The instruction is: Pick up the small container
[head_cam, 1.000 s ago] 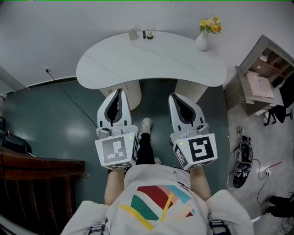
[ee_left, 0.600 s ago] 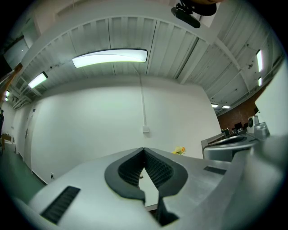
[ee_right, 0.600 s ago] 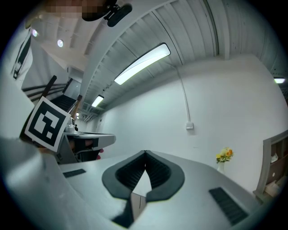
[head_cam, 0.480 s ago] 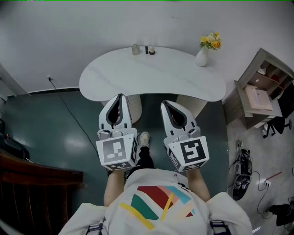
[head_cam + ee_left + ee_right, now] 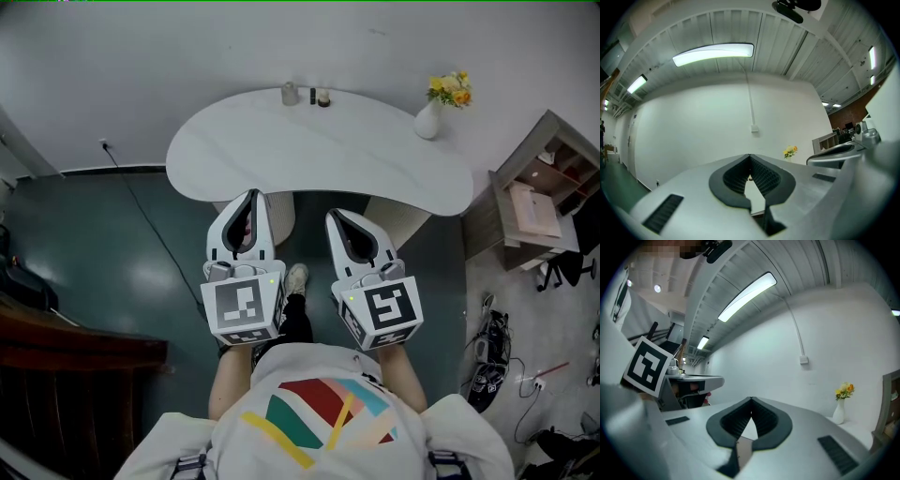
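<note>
Seeing empty, pinched-shut fingers (image 5: 733, 180) on left gripper (image 5: 248, 197) and right gripper (image 5: 334, 217), small container (image 5: 290, 93) far across the worktop (image 5: 309, 150), nearer left

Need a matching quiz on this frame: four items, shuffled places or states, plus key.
Items:
1. vase
2. small container
3. left gripper
4. shelf unit

Places or states:
A. shut and empty, at the near edge of the table
B. far edge of the table, by the wall
C. on the floor, right of the table
D. right end of the table, holding yellow flowers

Pairs: 1-D, 2-B, 3-A, 4-C
</note>
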The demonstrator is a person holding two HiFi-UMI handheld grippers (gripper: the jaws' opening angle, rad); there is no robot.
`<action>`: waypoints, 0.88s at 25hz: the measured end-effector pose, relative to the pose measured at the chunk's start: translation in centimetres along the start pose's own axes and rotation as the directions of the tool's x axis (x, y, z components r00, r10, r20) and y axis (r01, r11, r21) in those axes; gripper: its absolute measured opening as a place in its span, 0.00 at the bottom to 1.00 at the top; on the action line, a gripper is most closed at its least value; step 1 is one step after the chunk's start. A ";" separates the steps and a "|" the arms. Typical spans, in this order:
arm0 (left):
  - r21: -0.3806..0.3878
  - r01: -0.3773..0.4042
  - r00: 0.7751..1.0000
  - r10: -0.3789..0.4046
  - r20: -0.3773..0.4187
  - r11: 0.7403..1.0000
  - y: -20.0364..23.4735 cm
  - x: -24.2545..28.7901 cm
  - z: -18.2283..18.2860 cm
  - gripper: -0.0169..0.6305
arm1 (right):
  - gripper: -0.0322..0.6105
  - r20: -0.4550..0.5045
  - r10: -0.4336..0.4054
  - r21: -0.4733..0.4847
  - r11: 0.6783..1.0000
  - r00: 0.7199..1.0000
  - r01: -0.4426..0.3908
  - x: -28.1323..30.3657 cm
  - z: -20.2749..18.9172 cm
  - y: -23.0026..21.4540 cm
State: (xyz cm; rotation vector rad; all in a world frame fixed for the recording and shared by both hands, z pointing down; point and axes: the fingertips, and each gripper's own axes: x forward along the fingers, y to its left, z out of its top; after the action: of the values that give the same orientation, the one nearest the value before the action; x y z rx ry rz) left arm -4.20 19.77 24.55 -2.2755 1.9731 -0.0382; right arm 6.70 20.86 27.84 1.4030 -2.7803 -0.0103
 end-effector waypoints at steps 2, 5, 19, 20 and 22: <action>0.000 0.004 1.000 -0.004 -0.009 1.000 0.3 0.9 -0.5 0.05 | 0.07 -0.012 -0.005 0.011 1.000 1.000 0.006 0.7 -0.6 -0.4; 0.002 0.014 1.000 -0.014 -0.021 1.000 0.5 2.1 -1.2 0.05 | 0.07 -0.022 -0.012 0.021 1.000 1.000 0.012 1.7 -1.2 -0.9; 0.020 0.027 0.999 -0.026 -0.032 0.999 2.7 10.8 -2.9 0.05 | 0.07 -0.022 -0.022 0.056 0.998 1.000 0.023 10.1 -1.8 -5.5; 0.017 0.025 0.999 -0.024 -0.033 1.000 3.0 11.4 -3.0 0.05 | 0.07 -0.025 -0.022 0.053 0.998 0.999 0.024 10.6 -1.9 -5.8; 0.012 0.024 0.999 -0.024 -0.042 1.000 3.3 12.7 -3.5 0.05 | 0.07 -0.033 -0.023 0.047 0.999 0.999 0.025 11.7 -2.0 -6.5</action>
State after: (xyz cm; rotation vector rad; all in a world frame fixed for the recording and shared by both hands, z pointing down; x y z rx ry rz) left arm -5.98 6.53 26.76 -2.3089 1.9596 -0.1009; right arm 4.97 7.59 29.97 1.4337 -2.7549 0.0774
